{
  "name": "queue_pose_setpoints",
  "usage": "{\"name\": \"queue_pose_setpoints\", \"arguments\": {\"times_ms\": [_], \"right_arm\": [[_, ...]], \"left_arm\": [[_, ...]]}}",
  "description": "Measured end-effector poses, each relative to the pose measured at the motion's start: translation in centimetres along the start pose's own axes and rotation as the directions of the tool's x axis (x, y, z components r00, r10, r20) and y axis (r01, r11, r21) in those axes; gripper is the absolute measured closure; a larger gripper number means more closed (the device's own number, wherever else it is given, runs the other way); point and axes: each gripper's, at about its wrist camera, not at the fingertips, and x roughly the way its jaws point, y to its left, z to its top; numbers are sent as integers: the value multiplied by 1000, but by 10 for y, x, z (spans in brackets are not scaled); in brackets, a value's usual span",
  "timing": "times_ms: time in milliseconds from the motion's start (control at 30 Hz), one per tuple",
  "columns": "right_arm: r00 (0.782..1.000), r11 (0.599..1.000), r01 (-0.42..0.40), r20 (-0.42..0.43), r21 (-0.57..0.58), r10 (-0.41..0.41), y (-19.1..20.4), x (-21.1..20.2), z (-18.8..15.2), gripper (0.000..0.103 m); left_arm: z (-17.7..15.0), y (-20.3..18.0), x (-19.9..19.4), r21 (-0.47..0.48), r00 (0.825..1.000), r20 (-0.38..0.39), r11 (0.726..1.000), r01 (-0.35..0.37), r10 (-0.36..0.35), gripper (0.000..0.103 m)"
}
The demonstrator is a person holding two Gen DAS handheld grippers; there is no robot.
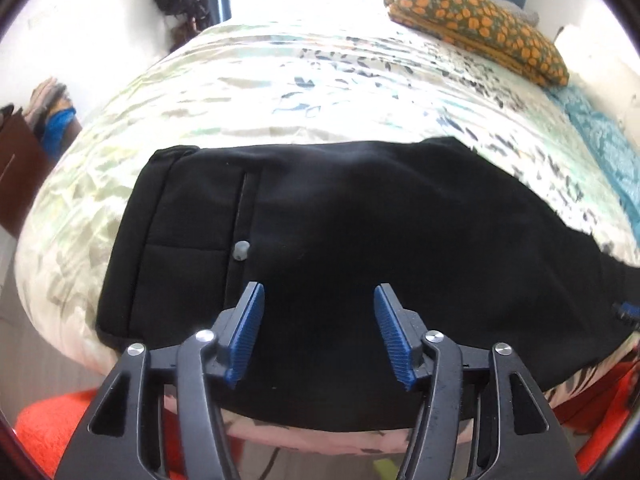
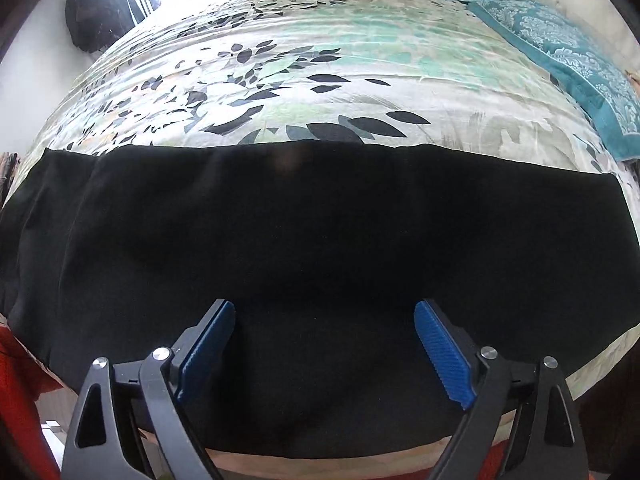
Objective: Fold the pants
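A bed with a leaf-printed white quilt [image 1: 248, 92] carries flat black fabric pants [image 1: 340, 216], orange-spotted pillow [image 1: 480, 28] at two o'clock. The left gripper [image 1: 319, 300] and right gripper [image 2: 324, 320] hover above the pants, jaws spread, grasping nothing.

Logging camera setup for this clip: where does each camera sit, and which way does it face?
Left wrist view: sits on the left tool, looking forward along its open blue fingers at the waistband end of the black pants, button visible, on the floral bedspread; the right tool's tip shows at the right edge.
Right wrist view: sits on the right tool, open, facing the pants' plain leg section.
Shared: pants, bedspread, orange-patterned pillow, teal cloth.
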Motion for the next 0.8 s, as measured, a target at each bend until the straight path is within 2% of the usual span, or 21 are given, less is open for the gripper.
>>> {"name": "queue_pose_setpoints", "arguments": {"times_ms": [33, 67, 133, 200, 333, 400, 467, 500, 600, 633, 733, 767, 800], "right_arm": [[1000, 1000, 3, 3, 2, -3, 0, 0, 0, 8], [1000, 1000, 2, 4, 4, -2, -2, 1, 0, 8], [1000, 1000, 0, 2, 8, 0, -4, 0, 1, 7], [1000, 1000, 3, -1, 4, -3, -5, 0, 2, 7], [1000, 1000, 19, 2, -2, -19, -4, 0, -1, 1], [1000, 1000, 28, 3, 0, -28, -4, 2, -1, 1], [1000, 1000, 28, -3, 6, -28, -4, 1, 1, 1], [999, 999, 33, -11, 9, -33, -4, 0, 3, 1], [998, 998, 62, -25, 32, -62, 5, -14, 15, 2], [1000, 999, 21, -5, 43, -21, 13, -23, 22, 2], [988, 989, -149, 48, 2, 149, 65, -51, 49, 2], [972, 973, -229, 50, -21, 230, 90, -57, 59, 2], [947, 948, -316, 41, -39, 317, 117, -62, 69, 2]], "left_arm": [[-4, -3, 10, 79, 994, -41, 992, -96, 100, 44], [-9, 0, 14, 126, 984, -42, 978, -164, 170, 41], [-11, 23, 9, 27, 989, -45, 990, -139, 140, 33], [-9, 40, 3, -50, 985, -51, 984, -170, 167, 31], [-14, 38, -4, -43, 976, -23, 975, -216, 216, 27], [-16, 34, -9, -36, 973, 25, 973, -227, 228, 29], [-13, 33, -20, -47, 982, 95, 986, -159, 163, 29], [-9, 32, -26, -57, 984, 133, 992, -111, 118, 26], [-1, 36, -32, -85, 975, 222, 996, 23, -4, 11], [2, 38, -24, -91, 978, 207, 995, 37, -17, 11], [6, 53, 20, -126, 996, 69, 991, -41, 50, 16], [4, 62, 32, -159, 998, 28, 986, -43, 48, 19], [2, 69, 35, -195, 999, 30, 981, -16, 22, 18]]}}
